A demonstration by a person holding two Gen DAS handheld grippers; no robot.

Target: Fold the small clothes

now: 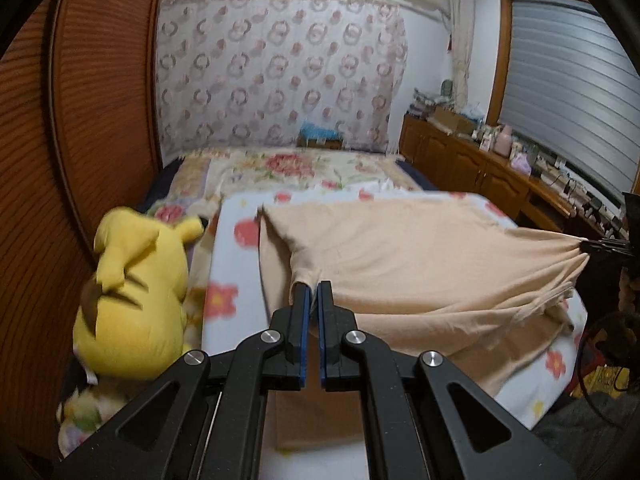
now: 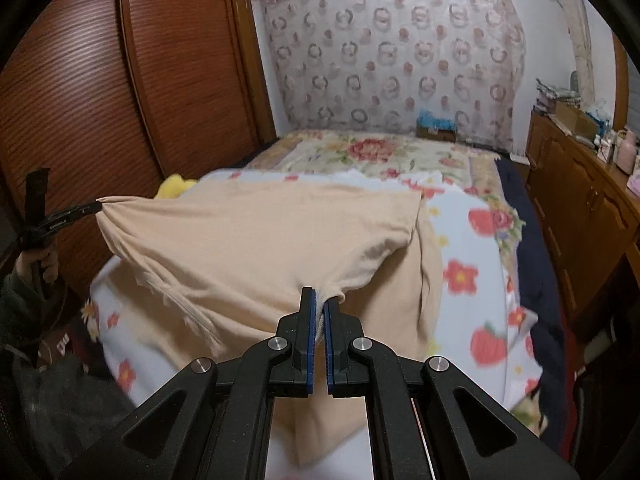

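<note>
A beige shirt (image 1: pixel 400 248) is stretched above the bed between both grippers; it also shows in the right wrist view (image 2: pixel 260 240). My left gripper (image 1: pixel 314 286) is shut on one bunched edge of the shirt. My right gripper (image 2: pixel 320 296) is shut on the opposite edge. The right gripper shows at the far right of the left wrist view (image 1: pixel 588 245), the left gripper at the left of the right wrist view (image 2: pixel 98 204). The shirt's lower part drapes onto a white flowered sheet (image 1: pixel 236 240).
A yellow plush toy (image 1: pixel 136 300) lies at the bed's left edge beside a brown slatted wardrobe (image 1: pixel 80 120). A floral bedspread (image 2: pixel 372 152) covers the far bed. A wooden cabinet (image 2: pixel 580 208) with clutter runs along the right wall.
</note>
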